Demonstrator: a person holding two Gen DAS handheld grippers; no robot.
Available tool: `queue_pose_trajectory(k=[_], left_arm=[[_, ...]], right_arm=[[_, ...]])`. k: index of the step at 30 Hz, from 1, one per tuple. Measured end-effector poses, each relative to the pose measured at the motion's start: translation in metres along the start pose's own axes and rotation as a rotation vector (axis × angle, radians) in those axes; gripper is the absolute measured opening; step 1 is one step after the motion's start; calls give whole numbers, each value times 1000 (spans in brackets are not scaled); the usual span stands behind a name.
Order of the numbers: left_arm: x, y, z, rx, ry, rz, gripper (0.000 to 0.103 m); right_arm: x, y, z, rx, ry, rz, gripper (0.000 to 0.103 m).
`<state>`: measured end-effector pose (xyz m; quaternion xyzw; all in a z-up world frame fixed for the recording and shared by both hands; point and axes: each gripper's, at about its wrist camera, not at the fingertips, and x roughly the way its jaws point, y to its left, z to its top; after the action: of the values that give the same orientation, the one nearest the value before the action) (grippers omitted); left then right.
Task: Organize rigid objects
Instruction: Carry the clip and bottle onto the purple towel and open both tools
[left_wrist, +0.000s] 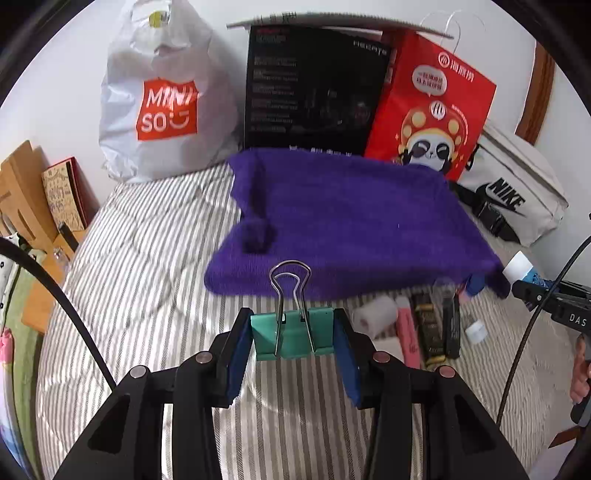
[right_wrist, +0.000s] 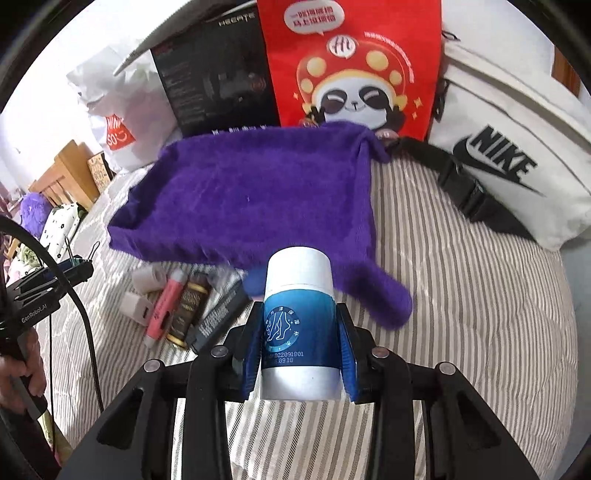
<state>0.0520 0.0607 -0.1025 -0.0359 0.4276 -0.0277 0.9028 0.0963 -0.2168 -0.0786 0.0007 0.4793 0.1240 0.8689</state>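
Observation:
My left gripper is shut on a teal binder clip, held above the striped bed with its wire handles up. My right gripper is shut on a white and blue bottle, held upright above the bed. A row of small items lies by the front edge of the purple cloth: a white roll, a white cap, a pink tube, a black and gold box and a dark stick. The left gripper also shows at the left of the right wrist view.
A Miniso bag, a black box, a red panda bag and a white Nike bag stand along the wall behind the cloth. Wooden furniture is at the bed's left edge. Cables hang near both grippers.

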Motion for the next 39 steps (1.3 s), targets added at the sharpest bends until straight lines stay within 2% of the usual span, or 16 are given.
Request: queue_pose_trajectory(k=[11, 19, 32, 39], left_arm=[[1, -7, 44, 48, -41, -10, 41], [17, -13, 67, 71, -35, -25, 41], [68, -10, 101, 56, 15, -52, 41], [85, 1, 107, 42, 34, -50, 41]], right_arm=[[1, -8, 35, 12, -42, -1, 36], [12, -13, 60, 15, -63, 4, 36], [75, -13, 107, 14, -11, 14, 36], [113, -17, 128, 15, 10, -9, 36]])
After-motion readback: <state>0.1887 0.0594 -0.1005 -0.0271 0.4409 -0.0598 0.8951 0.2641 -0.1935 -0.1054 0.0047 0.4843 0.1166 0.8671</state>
